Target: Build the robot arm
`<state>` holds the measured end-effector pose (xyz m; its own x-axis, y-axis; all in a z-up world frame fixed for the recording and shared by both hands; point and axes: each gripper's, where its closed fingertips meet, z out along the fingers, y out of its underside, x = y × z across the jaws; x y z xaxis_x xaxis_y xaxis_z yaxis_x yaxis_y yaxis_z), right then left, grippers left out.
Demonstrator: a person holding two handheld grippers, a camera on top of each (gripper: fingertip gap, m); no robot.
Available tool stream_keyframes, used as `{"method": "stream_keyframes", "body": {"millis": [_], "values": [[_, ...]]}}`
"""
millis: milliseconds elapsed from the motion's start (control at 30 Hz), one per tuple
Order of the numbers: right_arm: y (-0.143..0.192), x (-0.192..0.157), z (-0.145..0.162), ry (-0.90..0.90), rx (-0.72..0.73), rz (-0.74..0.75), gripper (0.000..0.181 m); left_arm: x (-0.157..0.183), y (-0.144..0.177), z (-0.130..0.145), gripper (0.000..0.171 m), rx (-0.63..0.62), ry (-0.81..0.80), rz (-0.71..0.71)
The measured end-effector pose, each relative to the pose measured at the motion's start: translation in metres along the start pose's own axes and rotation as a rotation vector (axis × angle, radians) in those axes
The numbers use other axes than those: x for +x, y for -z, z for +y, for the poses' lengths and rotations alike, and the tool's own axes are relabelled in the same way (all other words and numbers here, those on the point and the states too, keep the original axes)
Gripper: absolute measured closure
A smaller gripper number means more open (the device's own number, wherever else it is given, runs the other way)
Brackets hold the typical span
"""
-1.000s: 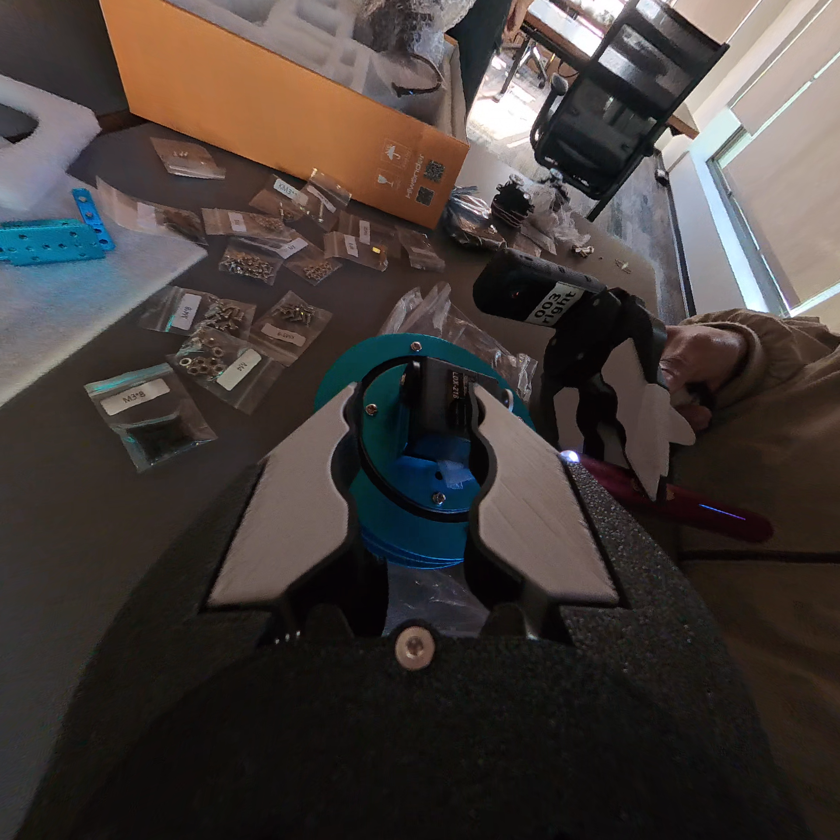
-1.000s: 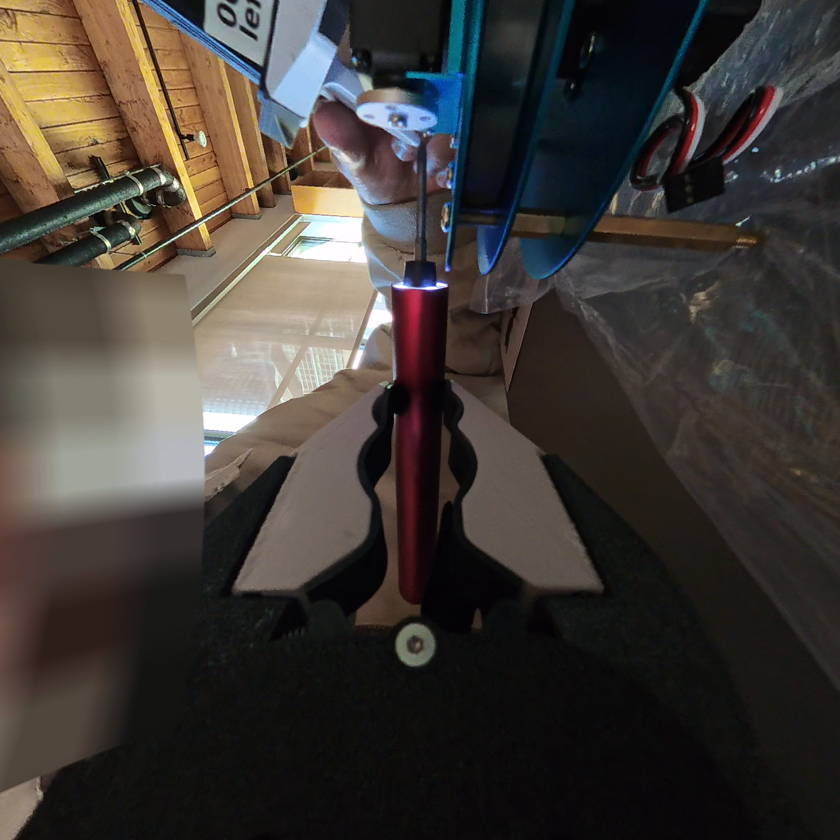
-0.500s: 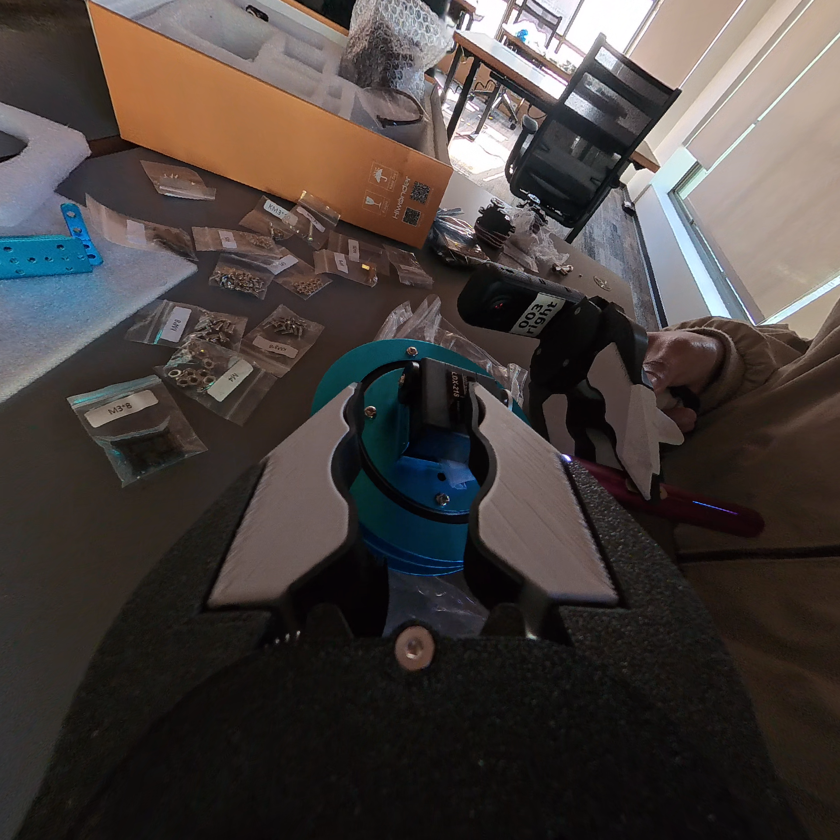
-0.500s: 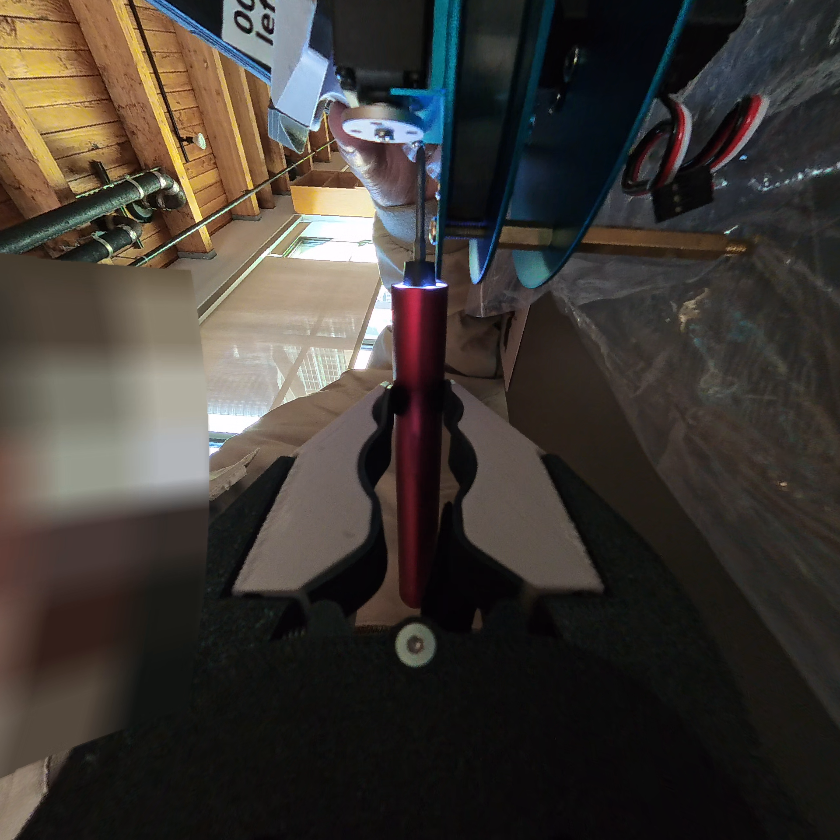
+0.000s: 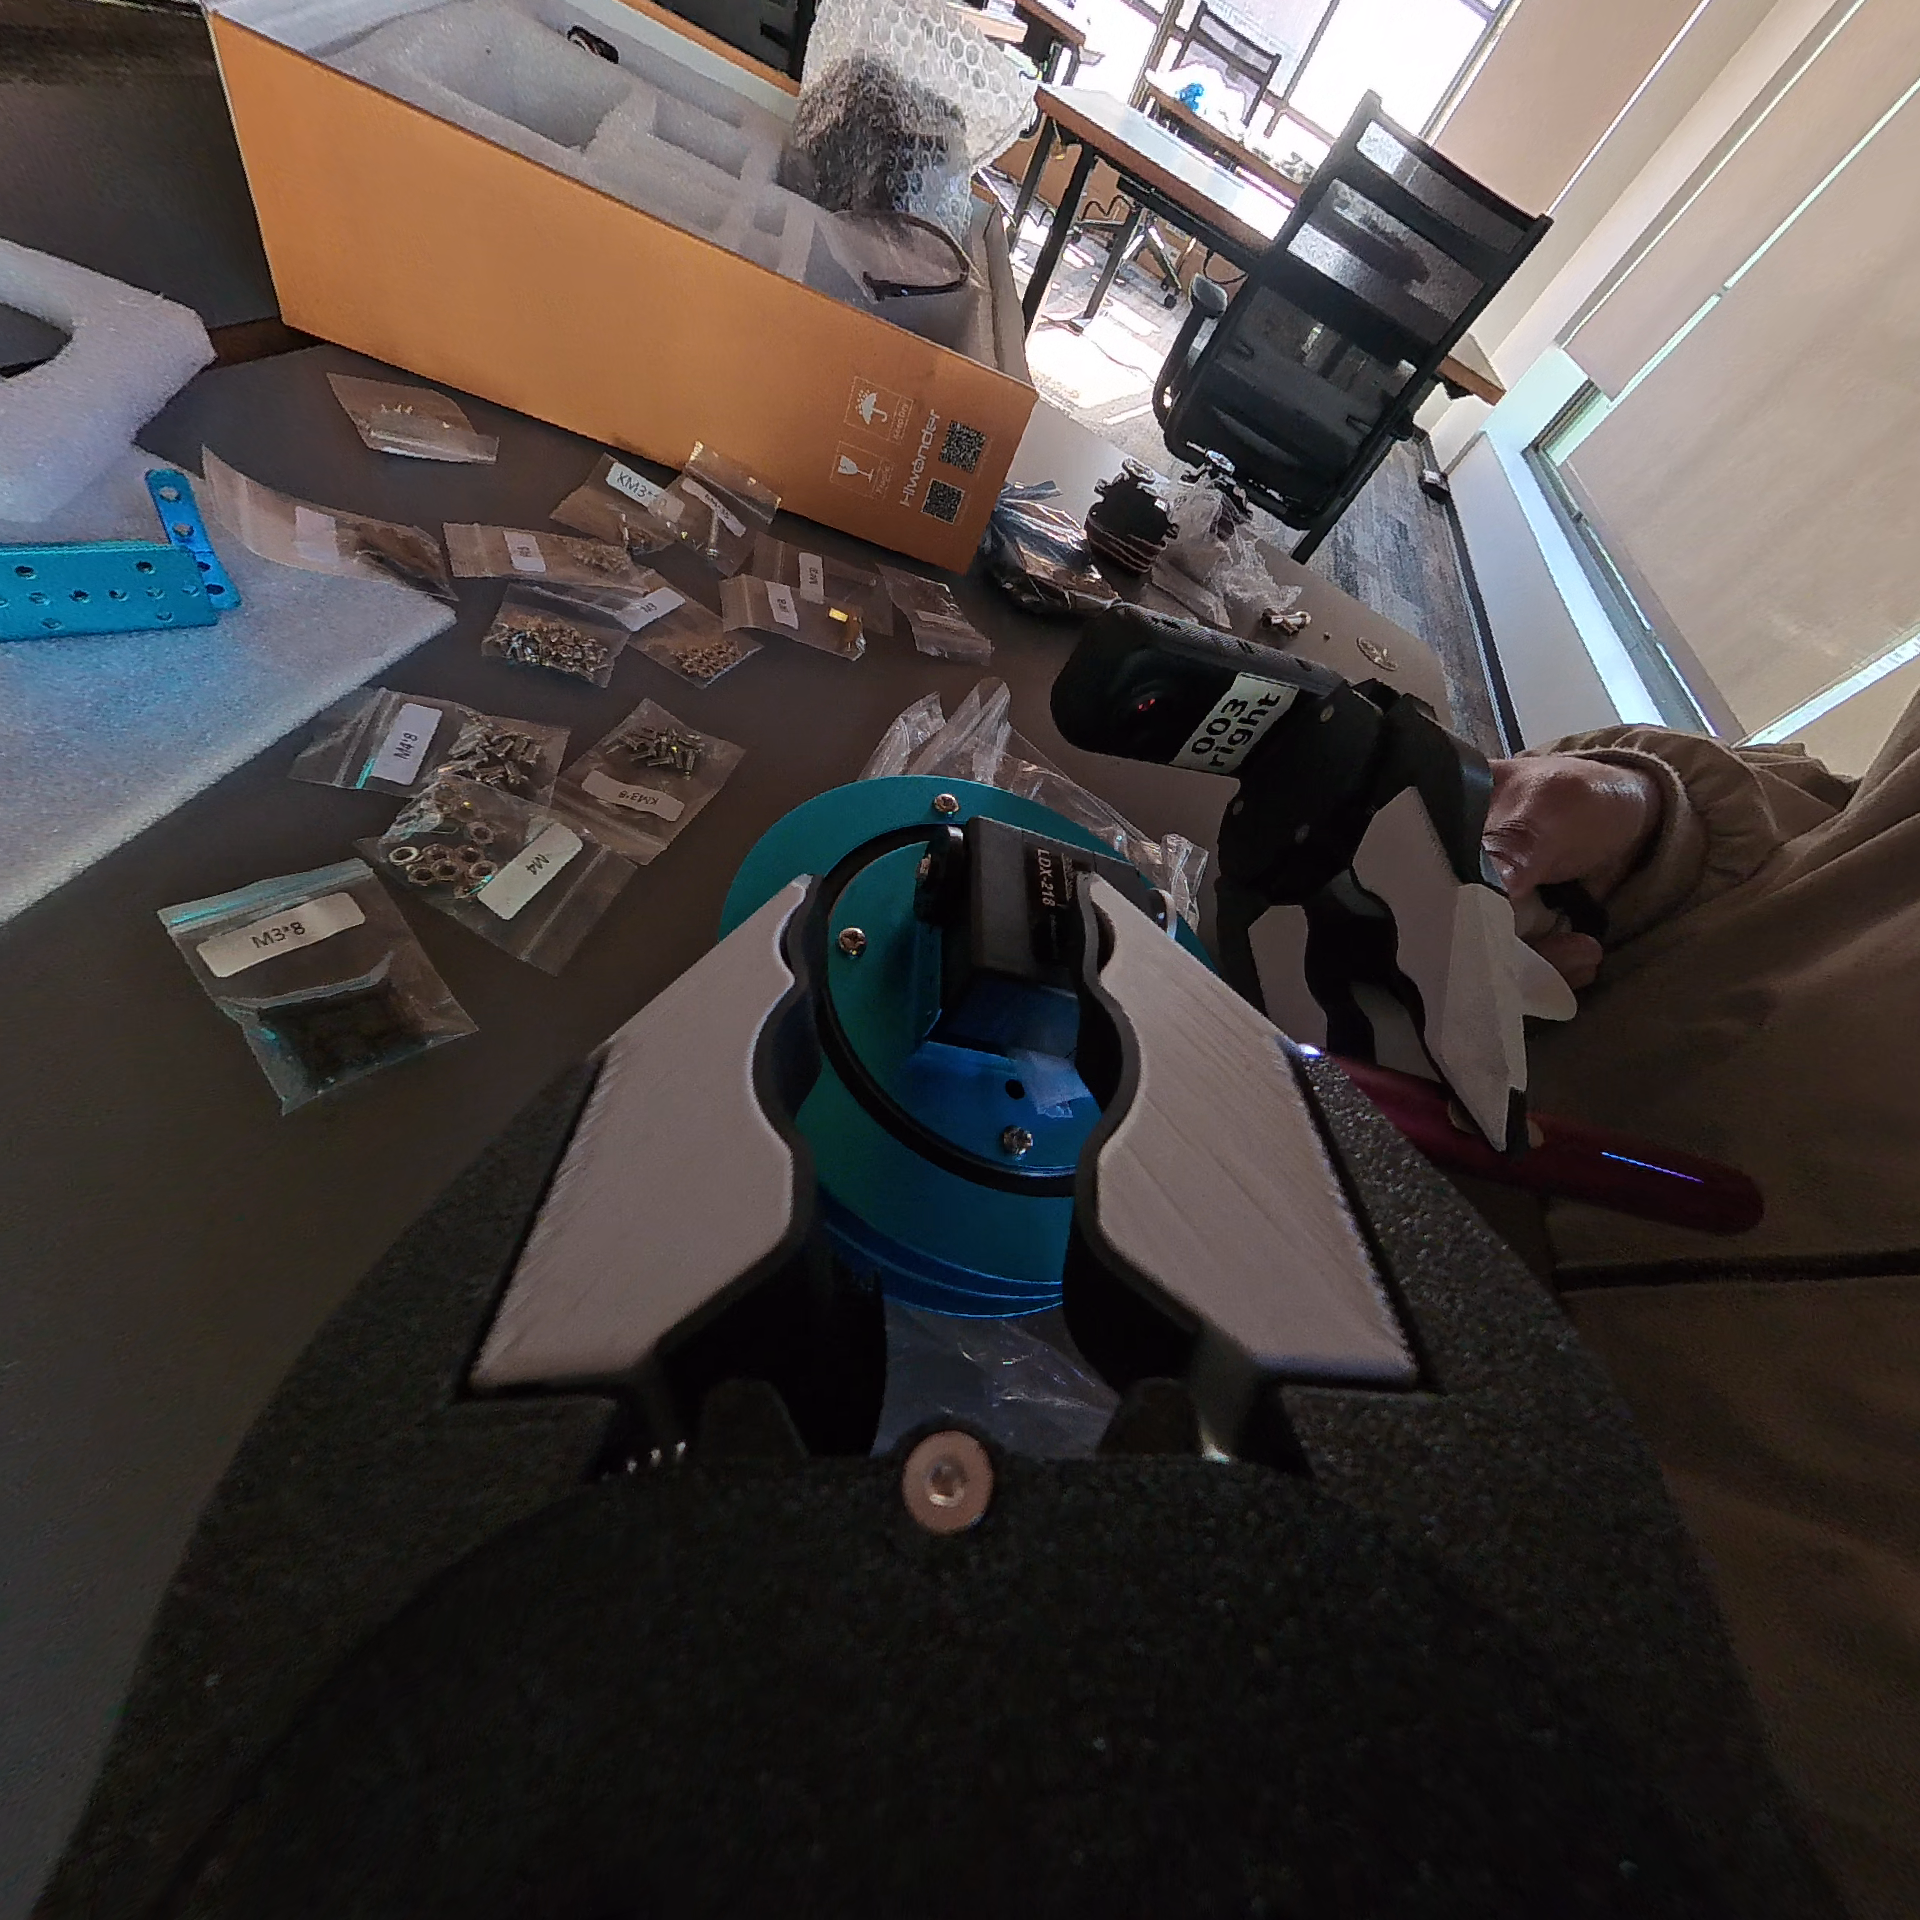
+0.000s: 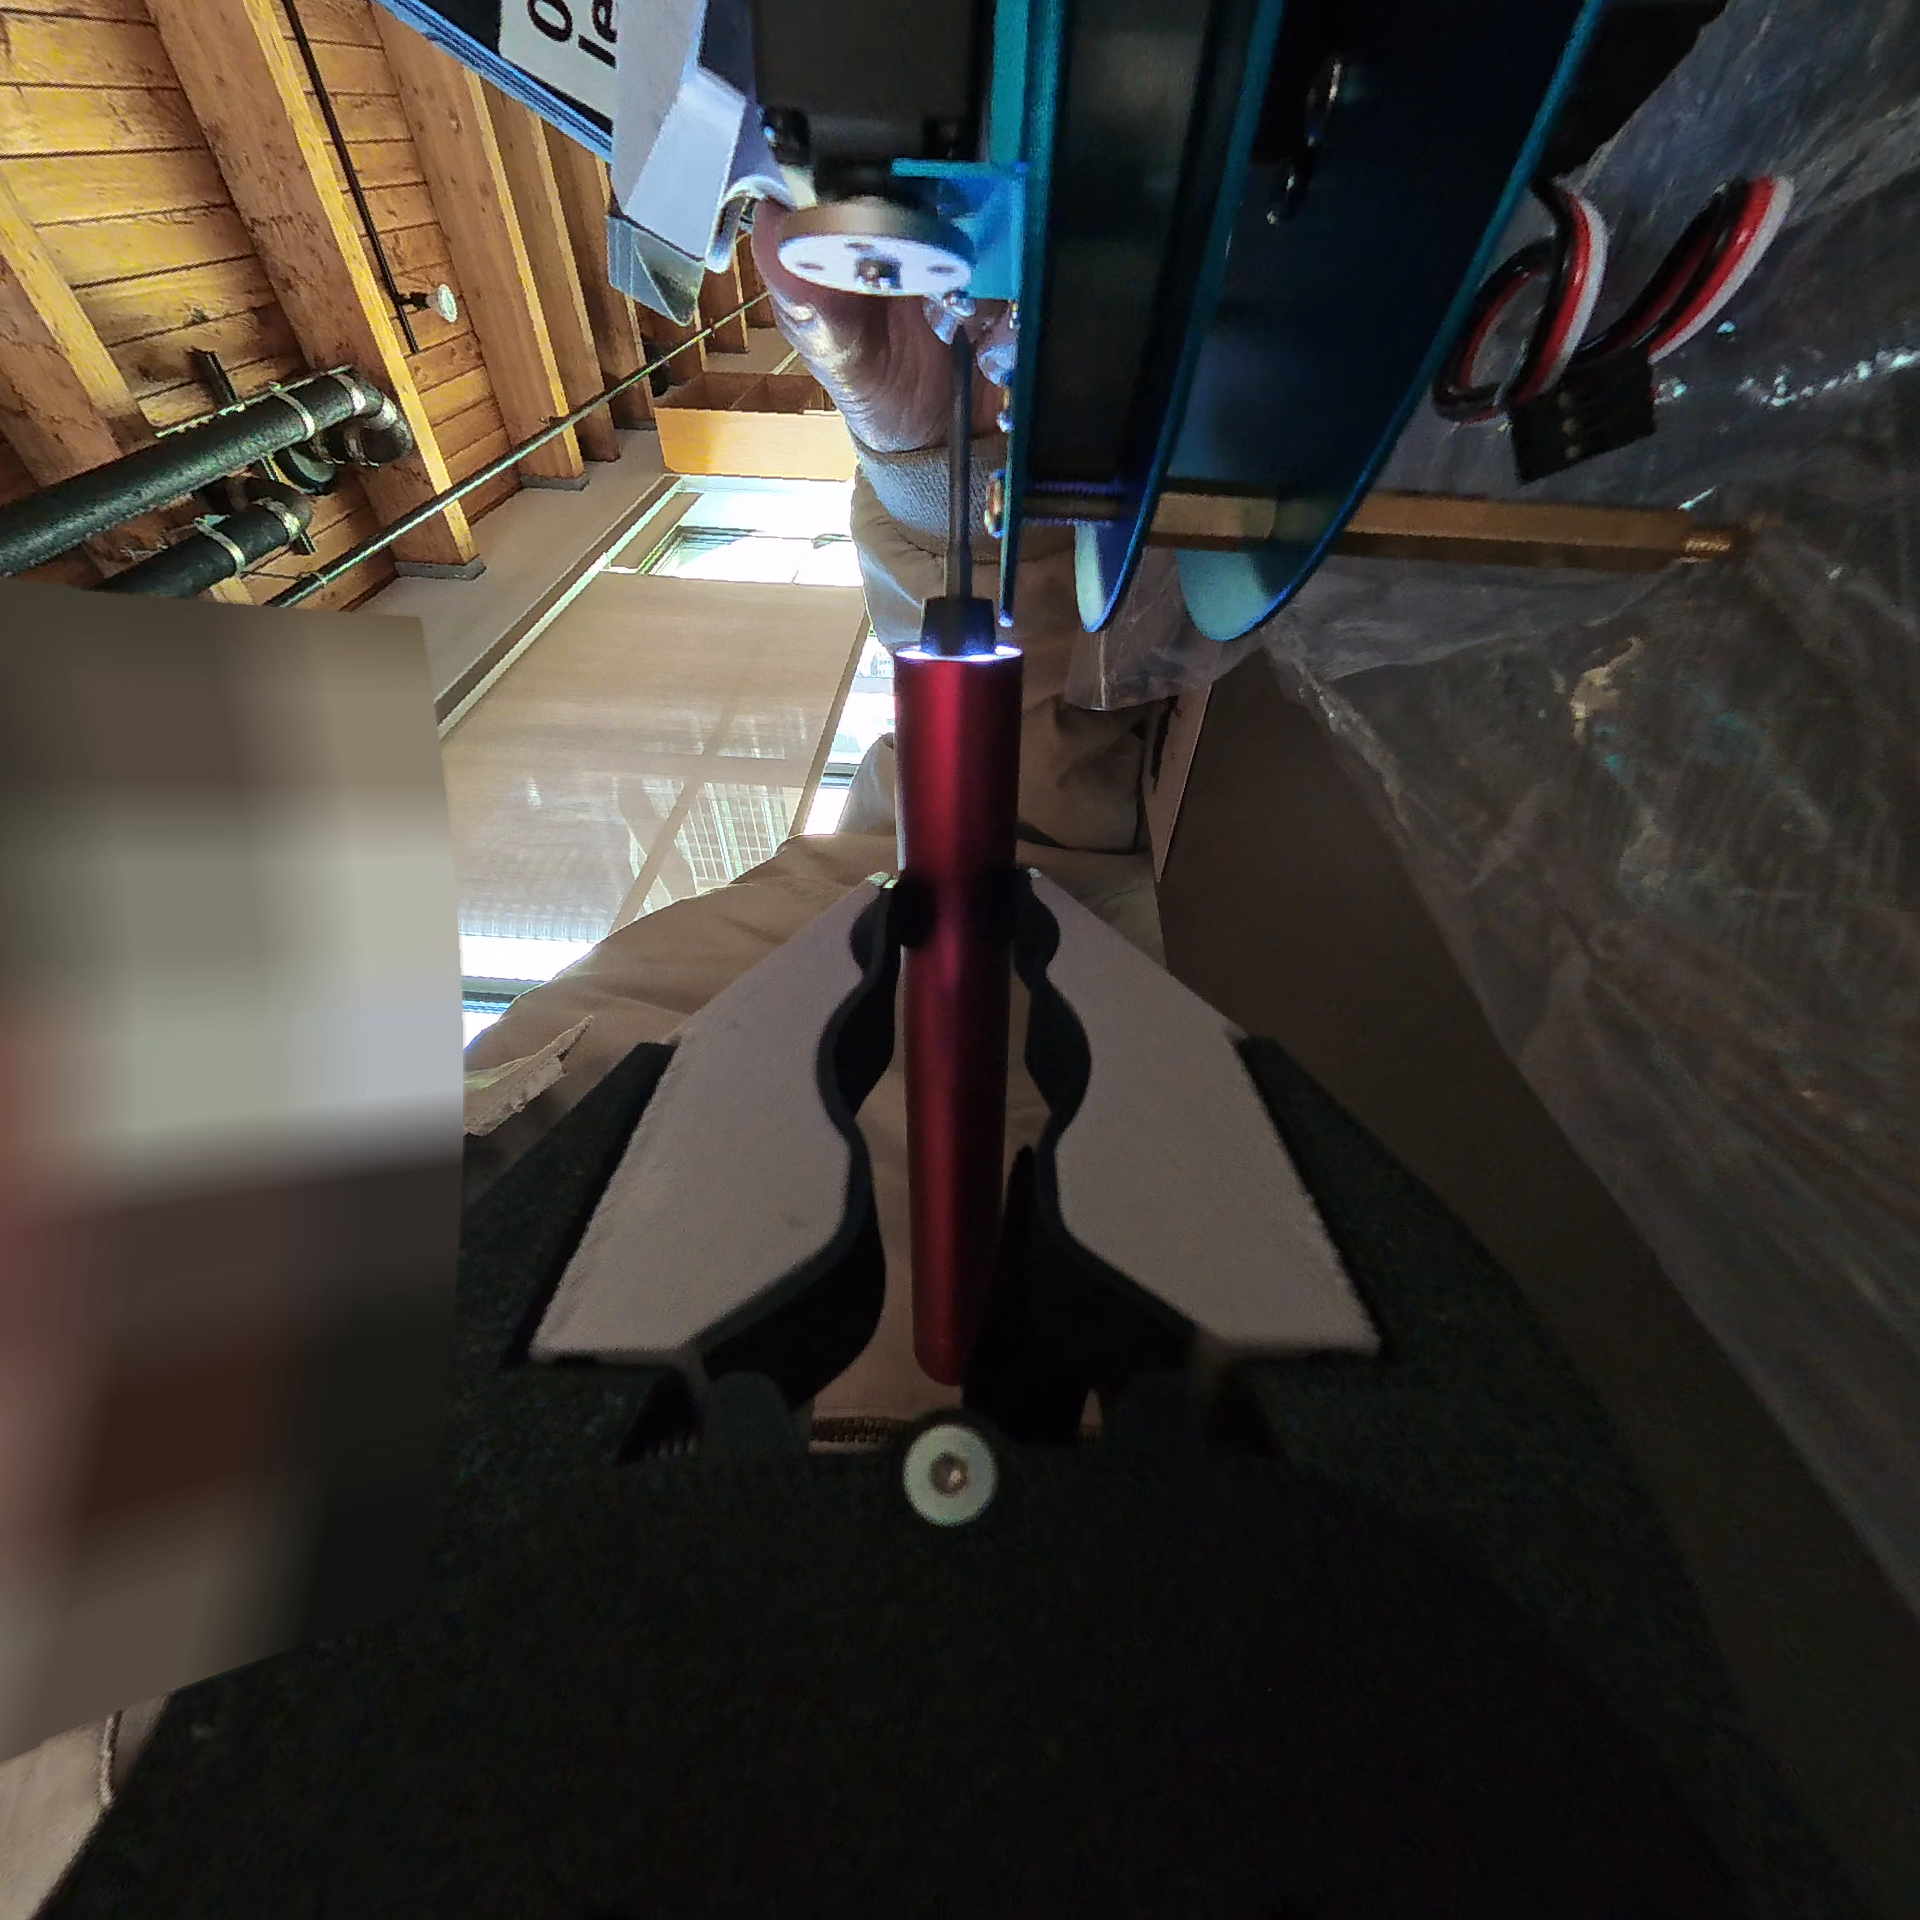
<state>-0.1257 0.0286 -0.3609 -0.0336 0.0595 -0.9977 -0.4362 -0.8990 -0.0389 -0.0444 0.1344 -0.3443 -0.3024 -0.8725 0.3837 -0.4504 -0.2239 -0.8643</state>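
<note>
My left gripper (image 5: pixel 945 894) is shut on a black servo (image 5: pixel 1013 914) mounted on a teal round plate assembly (image 5: pixel 935 1216), held above the dark table. My right gripper (image 6: pixel 956 899) is shut on a red screwdriver (image 6: pixel 956 1039); it also shows in the left wrist view (image 5: pixel 1455 1112) just right of the assembly. The screwdriver's thin bit reaches a screw on the blue bracket (image 6: pixel 987 208), beside the white servo horn (image 6: pixel 873 260). A brass standoff (image 6: pixel 1351 520) joins the teal plates, and red, white and black servo wires (image 6: pixel 1579 416) hang from them.
An open orange box with white foam (image 5: pixel 623 291) stands at the back. Several small bags of screws and nuts (image 5: pixel 468 862) lie on the table. Blue metal brackets (image 5: pixel 94 592) rest on foam at left. A clear plastic bag (image 6: pixel 1662 935) lies under the assembly. A black chair (image 5: pixel 1351 312) stands behind.
The left gripper and the assembly have shifted and tilted slightly, so the table scene sits lower in its view. The screwdriver bit stays at the bracket by the servo horn.
</note>
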Motion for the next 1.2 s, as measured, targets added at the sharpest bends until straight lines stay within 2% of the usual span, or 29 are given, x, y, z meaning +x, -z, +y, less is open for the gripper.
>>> {"method": "stream_keyframes", "body": {"millis": [400,867,1033,1133,1200], "values": [[0.0043,0.0008,-0.0036,0.0,0.006,0.0,0.163,-0.0001,0.0,-0.0001,0.126,0.007,0.013,0.004],[0.0031,-0.0014,-0.0043,-0.014,0.021,-0.003,0.163,0.0047,0.0034,0.0006,0.139,0.037,-0.05,0.001],[0.0064,-0.0062,-0.0062,-0.066,0.02,-0.068,0.162,0.0051,0.0016,-0.0011,0.142,0.006,-0.039,0.01],[0.0074,0.0012,-0.0065,-0.015,0.016,0.01,0.163,0.0065,0.0006,-0.0015,0.143,-0.014,-0.046,0.001],[0.0077,-0.0008,-0.0065,-0.008,0.011,0.011,0.163,0.0075,0.0003,-0.0018,0.145,-0.019,-0.056,-0.011]]}}
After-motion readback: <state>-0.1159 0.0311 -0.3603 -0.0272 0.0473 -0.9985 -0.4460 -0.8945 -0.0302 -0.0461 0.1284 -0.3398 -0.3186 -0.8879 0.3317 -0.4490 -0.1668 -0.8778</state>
